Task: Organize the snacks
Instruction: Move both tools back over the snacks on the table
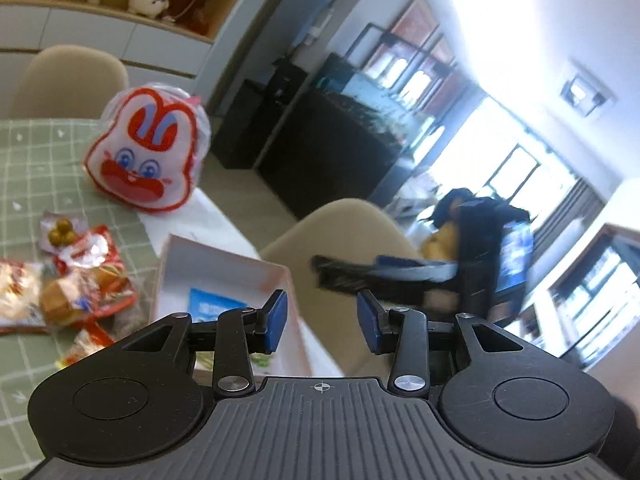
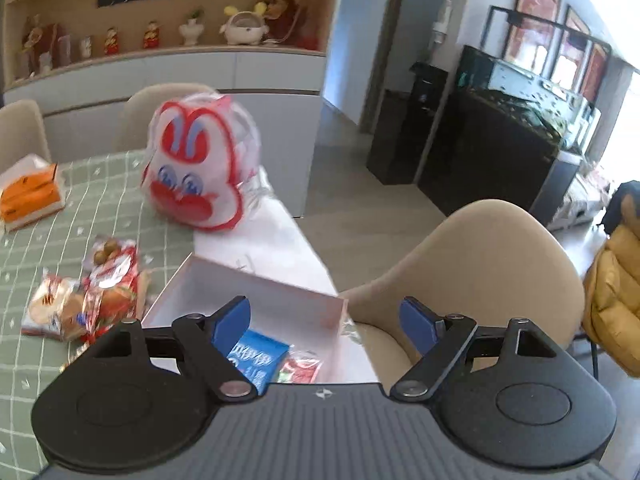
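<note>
A white open box [image 2: 276,300] lies at the table's near corner, with a blue packet [image 2: 256,356] and a red packet [image 2: 300,368] inside. To its left, loose snack packets [image 2: 92,296] are piled on the green checked cloth. My right gripper [image 2: 324,320] hangs open above the box's near edge with nothing between its pads. My left gripper [image 1: 322,320] is also open and empty, raised over the box [image 1: 224,268] and its blue packet [image 1: 212,306]. In the left wrist view the snack pile [image 1: 80,280] lies at the left, and the right gripper [image 1: 324,272] shows as a blur.
A red-and-white rabbit bag [image 2: 200,164] stands at the table's far side. An orange tissue pack [image 2: 30,196] lies at the far left. A beige chair [image 2: 480,264] stands close to the table's right edge, with a yellow jacket [image 2: 616,300] on another chair behind it.
</note>
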Demonstrator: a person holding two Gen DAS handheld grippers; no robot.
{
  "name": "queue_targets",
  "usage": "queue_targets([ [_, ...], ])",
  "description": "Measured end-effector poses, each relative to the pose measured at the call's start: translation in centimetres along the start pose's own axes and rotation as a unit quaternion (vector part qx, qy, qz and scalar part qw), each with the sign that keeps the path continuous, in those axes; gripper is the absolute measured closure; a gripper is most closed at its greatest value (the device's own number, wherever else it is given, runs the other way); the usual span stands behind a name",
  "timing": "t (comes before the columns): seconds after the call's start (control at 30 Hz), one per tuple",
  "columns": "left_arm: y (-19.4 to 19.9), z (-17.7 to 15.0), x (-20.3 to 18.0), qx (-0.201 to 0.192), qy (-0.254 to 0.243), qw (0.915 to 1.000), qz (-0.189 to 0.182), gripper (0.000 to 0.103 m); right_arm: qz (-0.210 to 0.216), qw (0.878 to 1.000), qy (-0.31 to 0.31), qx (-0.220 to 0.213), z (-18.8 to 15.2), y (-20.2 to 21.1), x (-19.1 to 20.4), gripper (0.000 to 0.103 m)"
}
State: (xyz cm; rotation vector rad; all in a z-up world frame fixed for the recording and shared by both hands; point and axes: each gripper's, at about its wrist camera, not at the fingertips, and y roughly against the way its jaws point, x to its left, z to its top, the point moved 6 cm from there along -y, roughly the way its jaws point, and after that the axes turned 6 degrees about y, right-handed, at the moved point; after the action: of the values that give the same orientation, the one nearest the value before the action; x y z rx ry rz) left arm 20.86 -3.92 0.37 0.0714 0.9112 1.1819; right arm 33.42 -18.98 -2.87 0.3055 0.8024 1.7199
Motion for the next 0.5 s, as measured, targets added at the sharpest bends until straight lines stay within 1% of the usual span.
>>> queue_targets([
  [0.1, -0.3, 1.6, 1.4, 0.02, -0.016, 0.9984, 0.05, 0.06, 0.028, 0.999, -0.018, 0.026, 1.4, 0.6, -0.7, 0.021],
  [0.17, -0.3, 2.1, 3.4, 0.029, -0.032, 0.9958, 0.08, 0.06, 0.054, 0.995, -0.046, 0.076, 1.6, -0.2, 0.1, 0.02],
  [0.2, -0.5, 1.9, 5.1, 0.043, -0.041, 0.9931, 0.101, 0.06, 0.07, 0.991, -0.063, 0.093, 1.3, -0.4, 0.9, 0.02],
  [0.27, -1.0, 0.6, 8.8, 0.077, -0.049, 0.986, 0.139, 0.06, 0.116, 0.984, -0.074, 0.11, -0.2, -0.7, 3.7, 0.02],
  [0.3, -1.4, -0.6, 11.6, 0.102, -0.047, 0.9794, 0.168, 0.06, 0.132, 0.981, -0.072, 0.121, -1.3, -0.8, 5.6, 0.02],
  [0.33, -1.4, -1.6, 13.7, 0.122, -0.04, 0.9741, 0.186, 0.06, 0.145, 0.979, -0.068, 0.13, -2.5, -0.9, 7.6, 0.02],
  [0.37, -1.6, -2.8, 15.9, 0.144, -0.027, 0.969, 0.199, 0.06, 0.164, 0.974, -0.061, 0.144, -3.8, -1.2, 9.8, 0.02],
  [0.4, -1.8, -4.0, 17.9, 0.165, -0.012, 0.9651, 0.204, 0.06, 0.177, 0.969, -0.059, 0.16, -5.1, -1.6, 11.9, 0.021],
  [0.43, -2.1, -4.9, 19.5, 0.181, -0.003, 0.9613, 0.208, 0.06, 0.181, 0.966, -0.06, 0.173, -6.1, -2.0, 13.5, 0.021],
  [0.5, -2.4, -6.0, 21.8, 0.197, -0.012, 0.9528, 0.231, 0.06, 0.186, 0.961, -0.061, 0.197, -7.9, -3.2, 16.7, 0.021],
])
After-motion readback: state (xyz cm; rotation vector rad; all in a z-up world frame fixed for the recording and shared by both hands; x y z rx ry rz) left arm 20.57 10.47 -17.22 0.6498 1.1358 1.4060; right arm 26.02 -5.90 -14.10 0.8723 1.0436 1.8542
